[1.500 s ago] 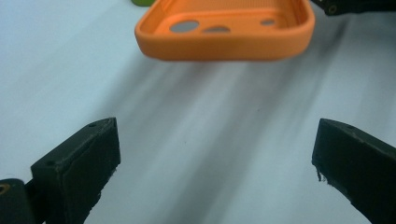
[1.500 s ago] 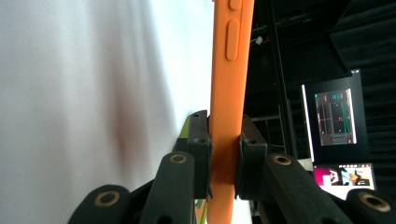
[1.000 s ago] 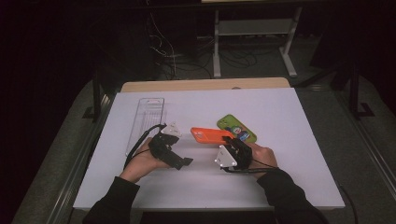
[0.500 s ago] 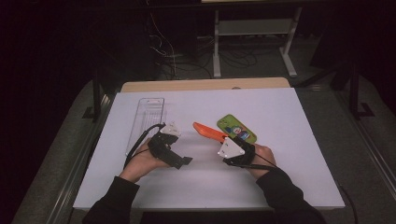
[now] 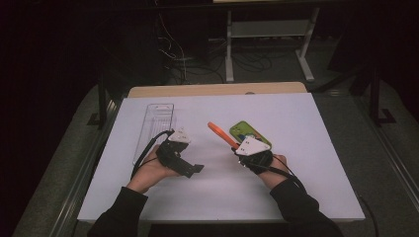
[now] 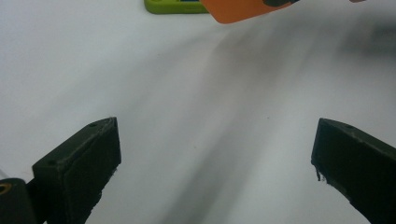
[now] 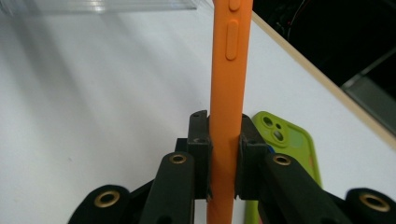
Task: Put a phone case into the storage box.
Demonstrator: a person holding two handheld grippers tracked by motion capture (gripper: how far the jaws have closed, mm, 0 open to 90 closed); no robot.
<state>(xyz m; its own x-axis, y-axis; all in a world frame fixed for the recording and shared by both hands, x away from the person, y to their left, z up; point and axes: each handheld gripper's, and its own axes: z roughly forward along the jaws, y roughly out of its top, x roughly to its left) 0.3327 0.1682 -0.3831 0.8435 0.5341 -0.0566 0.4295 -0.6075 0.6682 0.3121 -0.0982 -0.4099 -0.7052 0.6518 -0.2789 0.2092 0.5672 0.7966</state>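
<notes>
An orange phone case (image 5: 219, 134) is held off the white table, turned on its edge, with my right gripper (image 5: 237, 147) shut on its near end. The right gripper view has the orange case (image 7: 229, 70) standing upright between the pads of the right gripper (image 7: 224, 144). Beside that gripper, a green phone case (image 5: 243, 131) lies flat; its camera cut-out shows on the green case (image 7: 286, 140). My left gripper (image 5: 193, 170) rests low at centre left. Its jaws stand wide apart, as the left gripper (image 6: 215, 154) has bare table between them. The orange case (image 6: 238, 7) shows far ahead of it.
A clear plastic tray (image 5: 155, 126) lies at the left of the white table (image 5: 296, 192), behind the left hand. A wooden strip (image 5: 217, 90) runs along the table's far edge. Cables and a metal stand sit on the dark floor beyond.
The orange case has rolled from lying flat in the grip to standing on its edge. The right hand turned and shifted slightly right. The left gripper stayed put.
</notes>
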